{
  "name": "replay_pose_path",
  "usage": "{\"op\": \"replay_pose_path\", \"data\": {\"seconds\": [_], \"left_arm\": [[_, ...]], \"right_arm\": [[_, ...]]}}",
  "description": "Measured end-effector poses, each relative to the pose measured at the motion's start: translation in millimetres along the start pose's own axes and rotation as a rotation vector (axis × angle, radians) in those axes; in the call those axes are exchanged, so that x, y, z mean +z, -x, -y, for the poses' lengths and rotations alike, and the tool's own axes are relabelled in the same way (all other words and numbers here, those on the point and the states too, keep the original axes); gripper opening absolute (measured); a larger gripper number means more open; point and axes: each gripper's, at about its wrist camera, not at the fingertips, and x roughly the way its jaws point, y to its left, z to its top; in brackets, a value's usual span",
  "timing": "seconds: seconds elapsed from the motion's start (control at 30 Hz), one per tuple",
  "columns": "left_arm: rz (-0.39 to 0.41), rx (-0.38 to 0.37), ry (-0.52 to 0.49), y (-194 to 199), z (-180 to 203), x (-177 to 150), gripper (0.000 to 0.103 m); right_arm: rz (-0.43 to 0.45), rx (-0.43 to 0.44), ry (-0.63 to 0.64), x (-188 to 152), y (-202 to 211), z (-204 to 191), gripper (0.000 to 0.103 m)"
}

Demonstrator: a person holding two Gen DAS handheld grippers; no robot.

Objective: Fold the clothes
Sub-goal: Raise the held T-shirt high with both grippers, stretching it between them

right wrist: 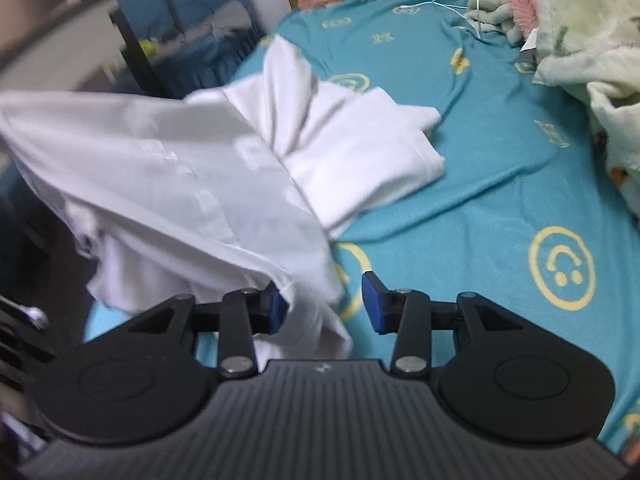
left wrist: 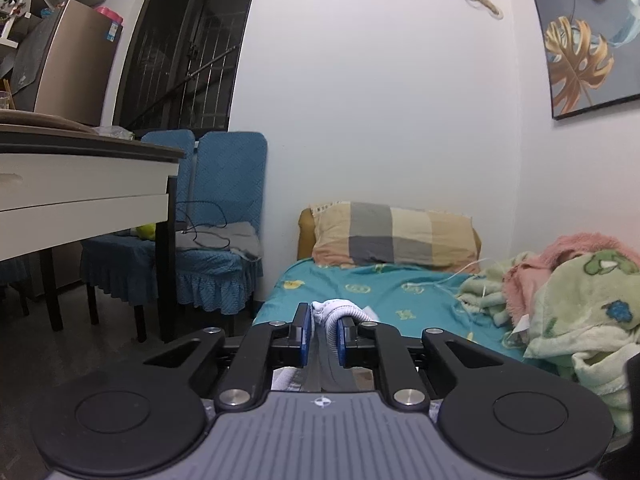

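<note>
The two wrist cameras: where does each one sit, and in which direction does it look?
Left wrist: low by the bed's edge, looking level toward the pillow and wall; left gripper pinches white cloth.
Right wrist: above the bed, tilted down at the white garment; right gripper is open.
Shared: teal bedsheet, pillow, green blanket.

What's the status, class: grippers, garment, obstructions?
Left gripper shut on white garment. Right gripper open, fabric edge between fingers. Blanket pile off right, charging cable beyond.
</note>
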Motion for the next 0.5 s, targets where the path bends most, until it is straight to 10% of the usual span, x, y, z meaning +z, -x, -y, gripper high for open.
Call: {"op": "replay_pose_path", "data": {"seconds": [0.03,0.3,0.5], "left_arm": [[-0.013,0.001,-0.003,-2.7,0.4,-2.2,0.014],[-0.191,0.057,-0.021,-35.5,11.8,-32.2,0.03],[-0.35,0.121,-0.143,-62.9,27.2,-65.2,0.055]], "right_arm": [[0.03,-0.023,-0.01,1.1,5.6,1.8,0.014],[0.503,0.014,-0.194,14.3,84.2,30.6,0.012],[0.605,0.029,-0.178,15.8,102.6,29.0,0.012]]}}
